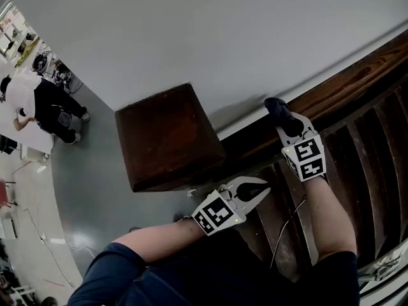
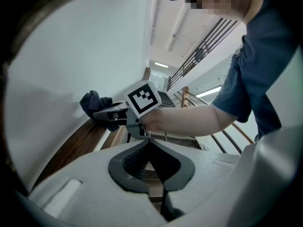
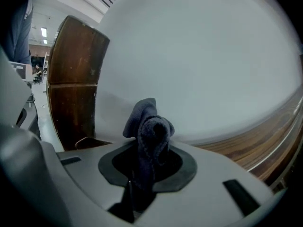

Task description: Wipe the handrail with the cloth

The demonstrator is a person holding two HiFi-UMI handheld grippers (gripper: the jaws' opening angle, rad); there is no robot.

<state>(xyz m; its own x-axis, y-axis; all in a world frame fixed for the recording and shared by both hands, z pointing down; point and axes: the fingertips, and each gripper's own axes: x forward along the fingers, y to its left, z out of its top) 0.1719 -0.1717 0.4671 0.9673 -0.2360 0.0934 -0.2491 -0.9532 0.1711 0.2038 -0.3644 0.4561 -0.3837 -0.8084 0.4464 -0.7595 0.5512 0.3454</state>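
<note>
Right gripper [image 1: 286, 123]: fingers clamped on dark cloth [image 1: 276, 107], bunched end at handrail [image 1: 357, 75] by the wall.
Left gripper [image 1: 260, 190]: fingers closed, empty, off the rail.
Tip: press cloth down, drag lengthwise.

Even indoor light, the pale wall [image 1: 223, 30] reads bright. Gripper views are heavy fisheye with black corners, and strip lights [image 2: 161, 65] glow far off.
</note>
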